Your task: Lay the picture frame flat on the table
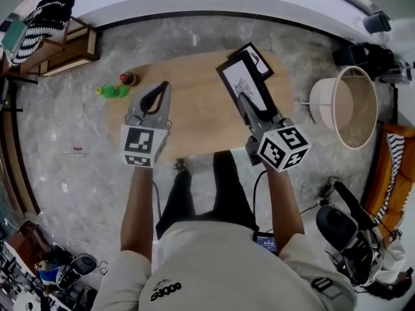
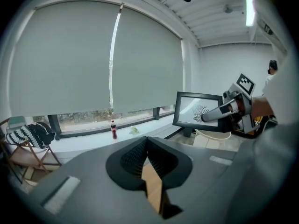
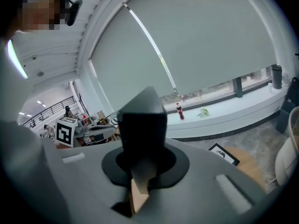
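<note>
An oval wooden bench (image 1: pixel 194 118) is seen from above, with a person standing at its near edge and a gripper held in each hand. The right gripper (image 1: pixel 241 94) is reached out over the far right part of the bench, and its jaws are clamped on the lower edge of a black frame (image 1: pixel 235 75), in which a white sheet with a dark line drawing is set. The frame is held tilted up on end rather than flat, with its picture side turned toward the left gripper (image 1: pixel 162 88). Whether its bottom edge is touching the bench cannot be told for certain, as it is hidden by the gripper. In the right gripper view the frame is seen edge-on as a dark slab rising from between the jaws. A second frame (image 1: pixel 256 58), smaller, is lying flat on the bench just behind the first. The left gripper is held over the left part of the bench, well apart from both frames, and its jaws are pressed together with nothing between them.
</note>
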Demonstrator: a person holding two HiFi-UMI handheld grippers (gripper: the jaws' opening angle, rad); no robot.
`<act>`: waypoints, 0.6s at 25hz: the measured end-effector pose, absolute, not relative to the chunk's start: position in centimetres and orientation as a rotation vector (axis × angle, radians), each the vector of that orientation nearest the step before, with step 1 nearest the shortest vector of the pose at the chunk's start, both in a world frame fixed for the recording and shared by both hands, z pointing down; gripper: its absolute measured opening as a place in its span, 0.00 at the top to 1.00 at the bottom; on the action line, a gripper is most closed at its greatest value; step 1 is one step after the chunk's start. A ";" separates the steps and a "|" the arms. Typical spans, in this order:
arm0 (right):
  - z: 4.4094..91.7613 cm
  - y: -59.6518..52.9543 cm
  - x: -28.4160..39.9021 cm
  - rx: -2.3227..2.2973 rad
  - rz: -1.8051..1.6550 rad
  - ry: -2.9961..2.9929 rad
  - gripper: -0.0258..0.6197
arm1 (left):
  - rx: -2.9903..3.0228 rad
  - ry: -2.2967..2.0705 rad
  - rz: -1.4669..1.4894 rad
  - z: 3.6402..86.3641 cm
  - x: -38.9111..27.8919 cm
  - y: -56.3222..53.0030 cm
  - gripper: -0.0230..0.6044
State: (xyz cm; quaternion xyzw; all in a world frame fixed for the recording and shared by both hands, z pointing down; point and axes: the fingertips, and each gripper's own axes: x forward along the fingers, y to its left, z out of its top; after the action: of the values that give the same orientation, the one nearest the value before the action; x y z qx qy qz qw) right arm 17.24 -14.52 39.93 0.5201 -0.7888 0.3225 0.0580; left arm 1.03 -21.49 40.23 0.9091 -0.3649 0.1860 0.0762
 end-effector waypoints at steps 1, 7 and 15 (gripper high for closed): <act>40.7 -14.9 17.2 1.566 0.990 -2.388 0.94 | 2.713 -1.091 0.563 41.0 1.1 -21.6 0.95; 46.4 -17.1 16.7 1.515 1.101 -2.374 0.94 | 2.653 -1.090 0.602 45.8 1.0 -22.6 0.95; 54.8 -19.4 15.5 1.440 1.206 -2.310 0.94 | 2.575 -1.111 0.640 51.8 0.0 -23.8 0.95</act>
State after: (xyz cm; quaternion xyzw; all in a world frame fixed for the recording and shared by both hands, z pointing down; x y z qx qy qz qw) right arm 15.49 -19.36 54.83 0.4820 -0.7733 0.4037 0.0822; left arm 0.04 -23.80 51.84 0.8872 -0.3829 0.2207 0.1322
